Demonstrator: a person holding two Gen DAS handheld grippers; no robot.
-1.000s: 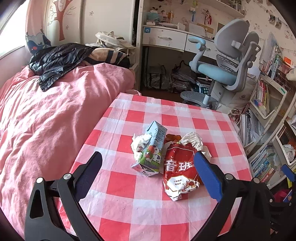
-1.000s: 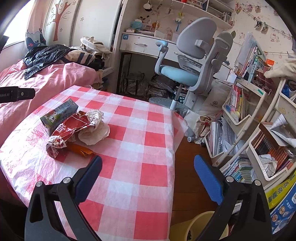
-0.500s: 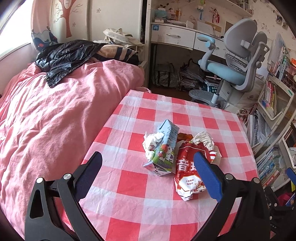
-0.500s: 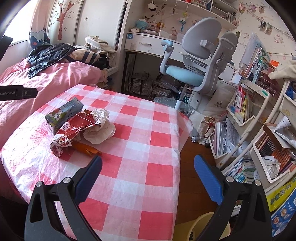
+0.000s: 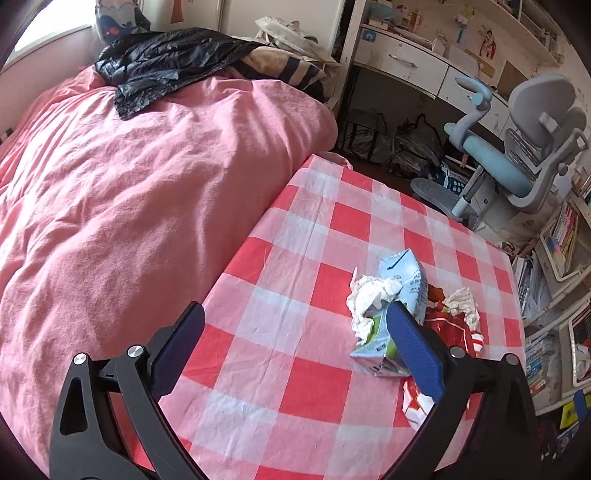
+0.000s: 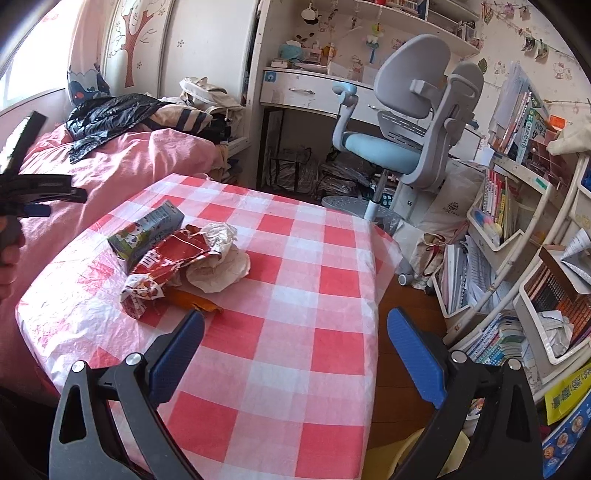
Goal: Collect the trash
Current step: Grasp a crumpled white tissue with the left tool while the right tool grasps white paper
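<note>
Centrally, trash pile (image 6: pixel 177 254) on checked tablecloth (image 6: pixel 295 295) beside pink bed (image 5: pixel 129 184); both hand-held grippers wide

A bed (image 5: pixel 147 192) under a pink cover lies beside a red-checked table (image 6: pixel 295 295), with a white desk (image 6: pixel 314 92), grey-blue chair (image 6: pixel 406 122), crowded bookshelves (image 6: pixel 517 221), wooden floor (image 6: pixel 406 302) and daylit window (image 5: pixel 51 29).

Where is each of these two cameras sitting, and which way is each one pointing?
Left wrist: rides the open left gripper, looking down over the bed-side table edge at the milk carton; only its fingers show.
Right wrist: rides the open right gripper, facing across the checkered table toward the desk chair; the left gripper and a hand show at the frame's left edge.
Shared: carton, red wrapper, chair, bed.
</note>
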